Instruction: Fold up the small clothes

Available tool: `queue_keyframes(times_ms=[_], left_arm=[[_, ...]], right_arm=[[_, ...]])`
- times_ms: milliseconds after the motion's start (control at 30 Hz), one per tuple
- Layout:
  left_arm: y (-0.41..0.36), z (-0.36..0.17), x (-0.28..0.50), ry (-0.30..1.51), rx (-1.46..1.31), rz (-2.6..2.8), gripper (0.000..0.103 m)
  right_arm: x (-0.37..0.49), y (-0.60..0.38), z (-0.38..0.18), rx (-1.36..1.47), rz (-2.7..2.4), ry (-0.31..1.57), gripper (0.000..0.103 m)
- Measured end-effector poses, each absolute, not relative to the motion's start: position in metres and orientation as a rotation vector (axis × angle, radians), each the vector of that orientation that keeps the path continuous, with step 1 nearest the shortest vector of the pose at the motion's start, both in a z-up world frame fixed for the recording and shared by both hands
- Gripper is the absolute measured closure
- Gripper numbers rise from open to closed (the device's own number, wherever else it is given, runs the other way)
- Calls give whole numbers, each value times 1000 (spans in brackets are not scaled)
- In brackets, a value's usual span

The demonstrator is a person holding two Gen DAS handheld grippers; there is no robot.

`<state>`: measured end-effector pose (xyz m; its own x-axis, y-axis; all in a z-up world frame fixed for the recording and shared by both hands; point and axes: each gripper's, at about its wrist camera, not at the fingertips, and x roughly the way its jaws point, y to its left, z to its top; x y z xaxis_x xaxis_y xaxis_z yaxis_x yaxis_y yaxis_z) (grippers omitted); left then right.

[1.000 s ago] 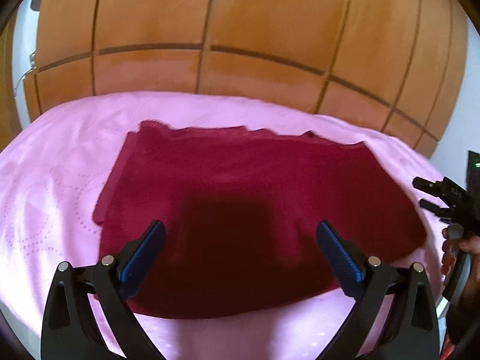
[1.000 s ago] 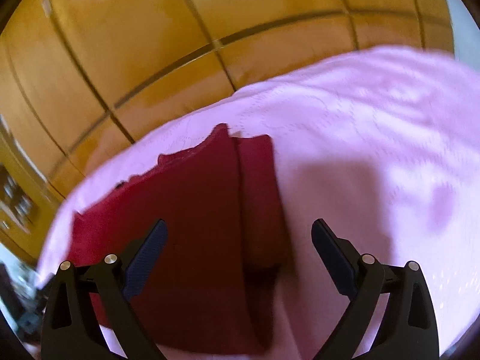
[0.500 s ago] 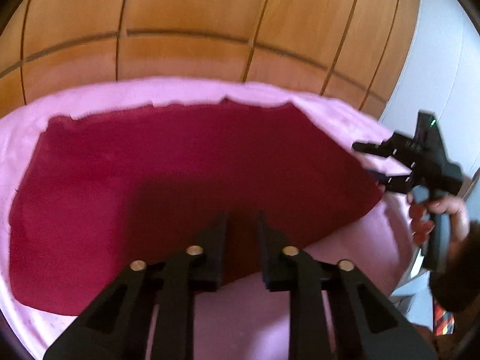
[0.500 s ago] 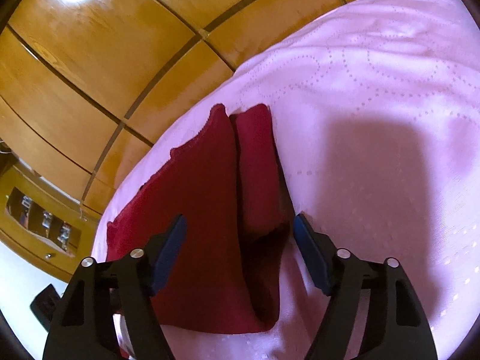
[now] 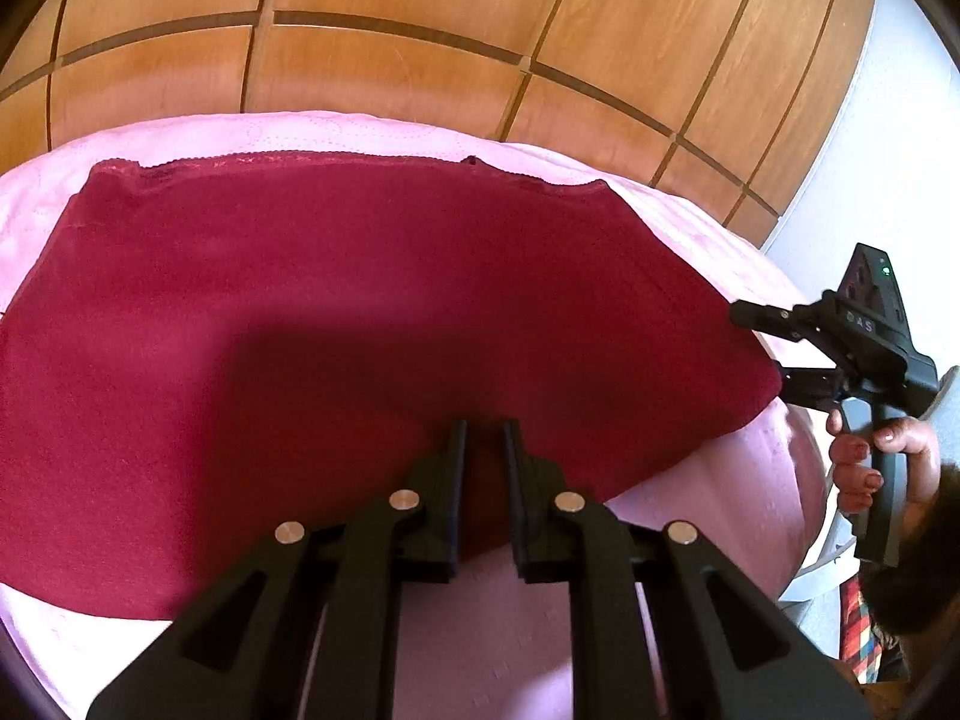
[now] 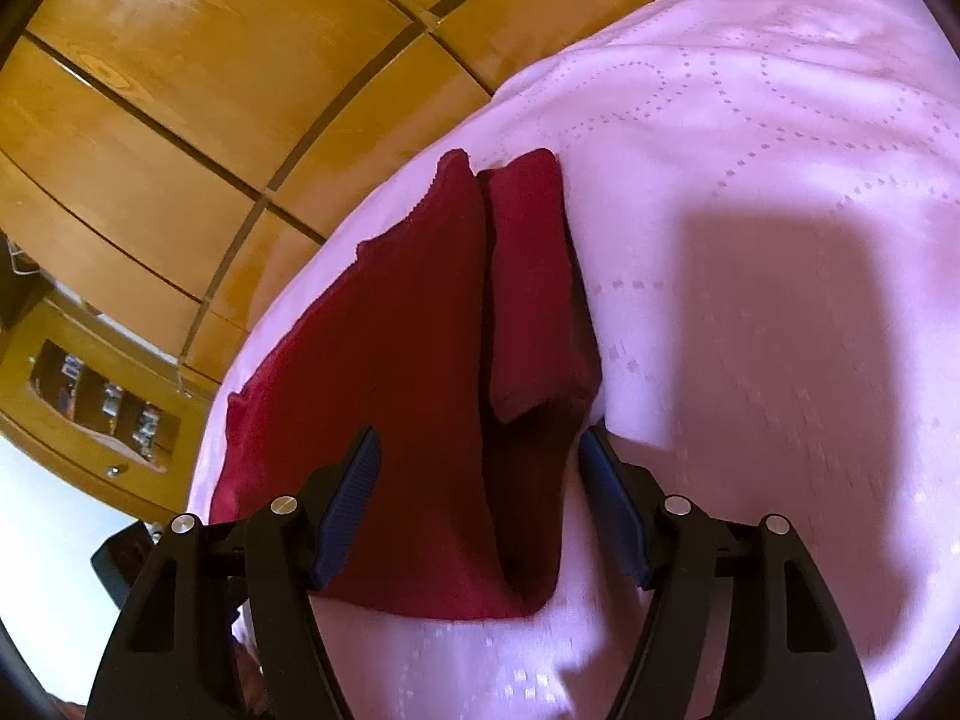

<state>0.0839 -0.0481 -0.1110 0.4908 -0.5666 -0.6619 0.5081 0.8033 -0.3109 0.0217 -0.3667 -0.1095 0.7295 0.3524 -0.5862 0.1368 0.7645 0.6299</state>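
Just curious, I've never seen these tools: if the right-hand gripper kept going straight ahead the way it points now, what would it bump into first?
Most likely the dark red garment. The right gripper is open, its fingers straddling the garment's folded end on the pink bedcover. Depth is hard to judge, so its height above the cloth is unclear.

The letters "DAS" stand in pale print on the black body of the right gripper [image 5: 757,341]

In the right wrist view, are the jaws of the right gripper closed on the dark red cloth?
No, the right gripper has its jaws apart on either side of the dark red cloth, with visible gaps.
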Motion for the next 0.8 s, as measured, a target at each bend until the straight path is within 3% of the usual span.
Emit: queue_keyframes(times_ms=[200, 333, 467, 600, 700, 800], left_arm=[[-50, -111, 84, 833, -79, -652, 91], [-50, -112, 84, 833, -79, -652, 91], [-50, -112, 84, 833, -82, -654, 91], [-50, -113, 84, 831, -86, -652, 91], [-49, -113, 84, 831, -87, -652, 91], [-47, -109, 83, 830, -93, -652, 91]], right_arm=[[53, -363, -109, 687, 117, 746, 35], [58, -367, -111, 759, 111, 711, 47], [46, -379, -114, 864, 141, 662, 47], [48, -368, -112, 765, 143, 713, 47], [54, -360, -113, 761, 140, 720, 69], [52, -359, -109, 823, 162, 693, 75]])
